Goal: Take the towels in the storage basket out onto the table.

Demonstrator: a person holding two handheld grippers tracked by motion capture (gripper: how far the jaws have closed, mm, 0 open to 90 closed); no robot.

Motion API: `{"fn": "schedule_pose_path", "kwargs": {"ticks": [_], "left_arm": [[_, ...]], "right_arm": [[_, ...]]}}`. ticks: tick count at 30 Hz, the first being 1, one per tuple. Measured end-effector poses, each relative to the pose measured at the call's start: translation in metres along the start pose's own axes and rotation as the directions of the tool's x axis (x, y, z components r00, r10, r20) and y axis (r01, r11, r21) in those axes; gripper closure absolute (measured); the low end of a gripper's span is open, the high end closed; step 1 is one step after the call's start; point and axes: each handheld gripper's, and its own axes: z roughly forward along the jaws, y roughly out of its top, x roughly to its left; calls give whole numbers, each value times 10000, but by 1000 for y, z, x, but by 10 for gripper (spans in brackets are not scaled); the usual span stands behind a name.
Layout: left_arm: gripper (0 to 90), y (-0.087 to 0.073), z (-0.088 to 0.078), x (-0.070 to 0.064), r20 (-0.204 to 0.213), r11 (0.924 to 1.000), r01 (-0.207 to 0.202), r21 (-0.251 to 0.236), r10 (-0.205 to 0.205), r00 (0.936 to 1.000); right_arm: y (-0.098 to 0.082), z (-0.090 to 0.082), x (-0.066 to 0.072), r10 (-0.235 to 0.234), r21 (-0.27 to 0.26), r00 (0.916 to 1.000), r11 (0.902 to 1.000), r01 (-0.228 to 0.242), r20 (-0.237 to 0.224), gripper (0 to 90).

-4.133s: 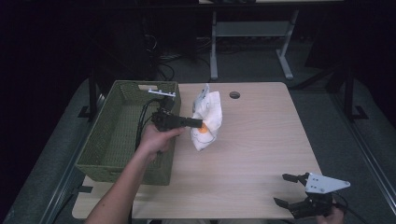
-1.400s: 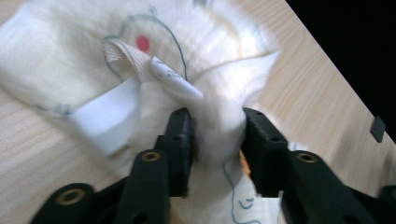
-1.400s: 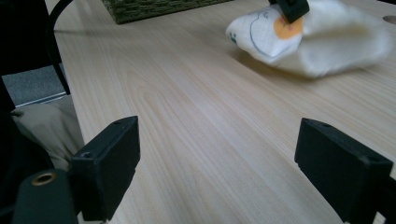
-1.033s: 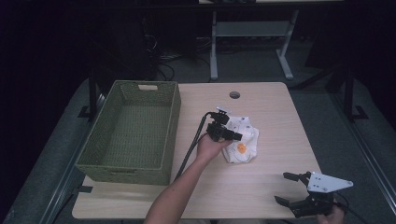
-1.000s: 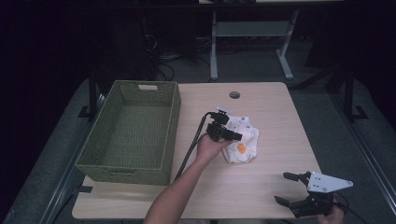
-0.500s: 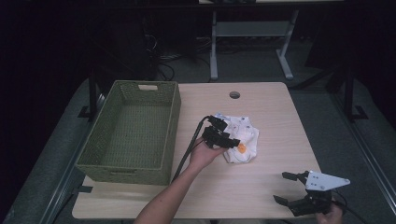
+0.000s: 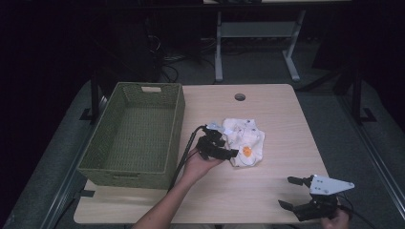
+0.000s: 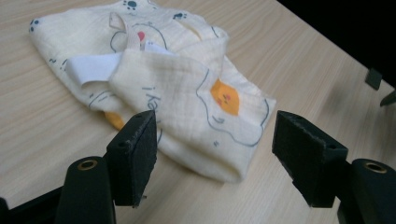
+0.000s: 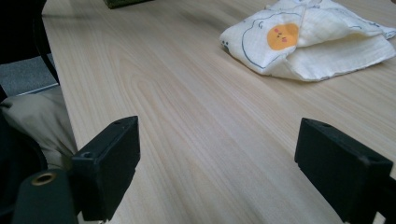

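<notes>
Wooden desk (image 7: 267,191) holds soft, light, floppy printed muslin cloth (image 7: 244,147); grab a folded edge; left claw (image 8: 215,154) just opened, empty; right claw (image 9: 219,172) apart.

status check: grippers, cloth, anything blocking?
Left gripper jaws just opened, cloth released, crumpled on table. Right gripper open, idle at near edge. Basket beside cloth, nothing blocking.

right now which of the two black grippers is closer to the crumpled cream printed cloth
The left gripper: its open jaws sit right at the edge of the cream printed cloth. The right gripper hovers open near the table's near right corner, well apart from the cloth.
</notes>
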Motion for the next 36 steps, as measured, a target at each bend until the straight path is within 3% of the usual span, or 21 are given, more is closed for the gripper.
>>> {"fn": "schedule_pose_path", "kwargs": {"ticks": [13, 16, 17, 21, 36], "left_arm": [[288, -18, -14, -11, -61, 9993, -348, -160, 347, 9994], [286, -22, -19, -16, -226, 9973, -723, -111, 721, 9971], [281, -24, -21, -17, -138, 9974, -672, -260, 669, 9977], [280, -32, -24, -21, -212, 9951, -983, -101, 981, 9950], [271, -63, -42, -26, 15, 9951, -920, -370, 921, 9957]], "right_arm": [[0, 4, 1, 24, 218, 10000, 9998, -23, -28, 138], [1, 4, 1, 18, 203, 10000, 9998, -18, 8, 138], [1, 4, 1, 14, 194, 10000, 9998, -15, 31, 138], [0, 4, 1, 0, 170, 10000, 9999, -1, 75, 138], [-1, 3, 1, 106, 180, 9998, 9998, -109, 147, 138]]}}
